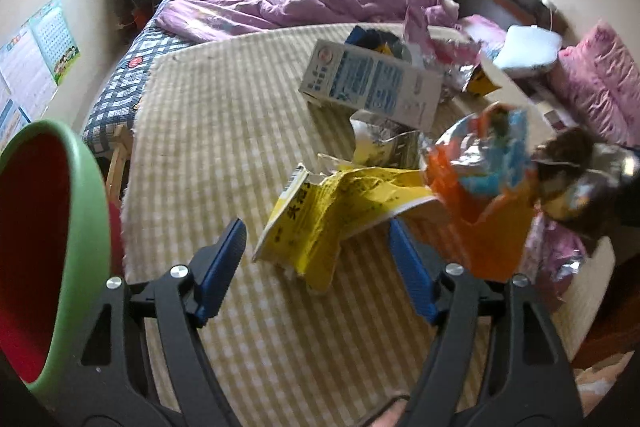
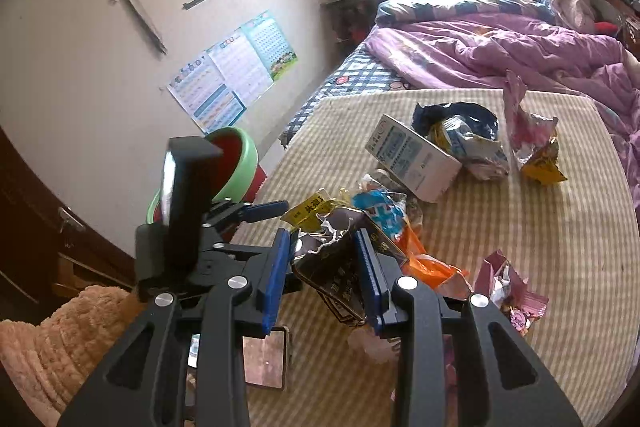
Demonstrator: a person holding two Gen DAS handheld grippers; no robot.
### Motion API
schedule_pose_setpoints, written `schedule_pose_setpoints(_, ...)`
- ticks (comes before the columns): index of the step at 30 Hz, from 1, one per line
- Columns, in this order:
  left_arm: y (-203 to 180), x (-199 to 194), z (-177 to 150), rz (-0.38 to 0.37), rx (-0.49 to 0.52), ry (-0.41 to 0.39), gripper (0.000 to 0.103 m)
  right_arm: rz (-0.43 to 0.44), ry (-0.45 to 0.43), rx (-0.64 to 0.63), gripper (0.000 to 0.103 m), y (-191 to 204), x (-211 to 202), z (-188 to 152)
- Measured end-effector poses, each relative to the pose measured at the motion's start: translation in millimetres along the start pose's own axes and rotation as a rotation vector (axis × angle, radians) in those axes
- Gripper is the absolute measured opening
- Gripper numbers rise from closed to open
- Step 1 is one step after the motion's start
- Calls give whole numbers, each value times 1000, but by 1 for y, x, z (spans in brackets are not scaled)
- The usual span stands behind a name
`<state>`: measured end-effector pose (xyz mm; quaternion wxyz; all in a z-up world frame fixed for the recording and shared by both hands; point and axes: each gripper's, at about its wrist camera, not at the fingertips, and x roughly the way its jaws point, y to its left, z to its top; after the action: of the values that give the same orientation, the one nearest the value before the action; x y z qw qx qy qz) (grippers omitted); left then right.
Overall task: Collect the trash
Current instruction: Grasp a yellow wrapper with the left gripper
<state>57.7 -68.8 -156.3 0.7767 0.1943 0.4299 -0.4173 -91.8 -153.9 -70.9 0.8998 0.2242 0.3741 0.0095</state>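
My left gripper [image 1: 316, 247] is open and empty over the checked mat [image 1: 224, 131], with a crumpled yellow wrapper [image 1: 328, 219] between its blue fingers. My right gripper [image 2: 324, 259] is shut on a dark brown foil wrapper [image 2: 332, 267], which also shows at the right of the left wrist view [image 1: 572, 167]. An orange and blue wrapper [image 1: 480, 183] lies next to it. A white and blue carton [image 1: 372, 83] lies further back. A green bin with a red inside [image 1: 44, 235] is at the left edge.
More wrappers lie on the mat: a pink one [image 2: 512, 287], a yellow and silver one [image 2: 540, 155], a dark blue one [image 2: 460, 123]. A purple quilt [image 1: 304, 3] covers the bed behind. A poster [image 2: 232, 71] hangs on the wall.
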Motion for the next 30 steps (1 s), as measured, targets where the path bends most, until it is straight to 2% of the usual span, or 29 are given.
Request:
schedule_pose_setpoints(2, 1, 8, 0, -3, -15, 11, 68, -1, -1, 8, 33, -1, 0, -1)
schedule_pose_setpoints(3, 3, 13, 0, -16, -41, 23, 62, -1, -2, 11, 33, -1, 0, -2)
schedule_pose_setpoints(5, 7, 13, -2, -28, -78, 21, 59, -3, -4, 14, 33, -1, -1, -4)
schedule_pose_setpoints(9, 12, 4, -2, -40, -132, 4, 45, -6, -8, 17, 33, -1, -1, -4)
schedule_pose_setpoints(11, 14, -3, -3, -34, -145, -7, 32, -7, -6, 20, 33, -1, 1, -3)
schedule_pose_setpoints(18, 34, -39, -6, 2, -196, -72, 26, 16, -14, -3, 33, 12, 7, 2)
schedule_pose_setpoints(23, 50, -71, -9, 35, -264, -147, 26, 33, -11, -27, 33, 24, 15, 5)
schedule_pose_setpoints(30, 65, -98, -15, 69, -335, -204, 26, 39, -2, -51, 33, 41, 26, 10)
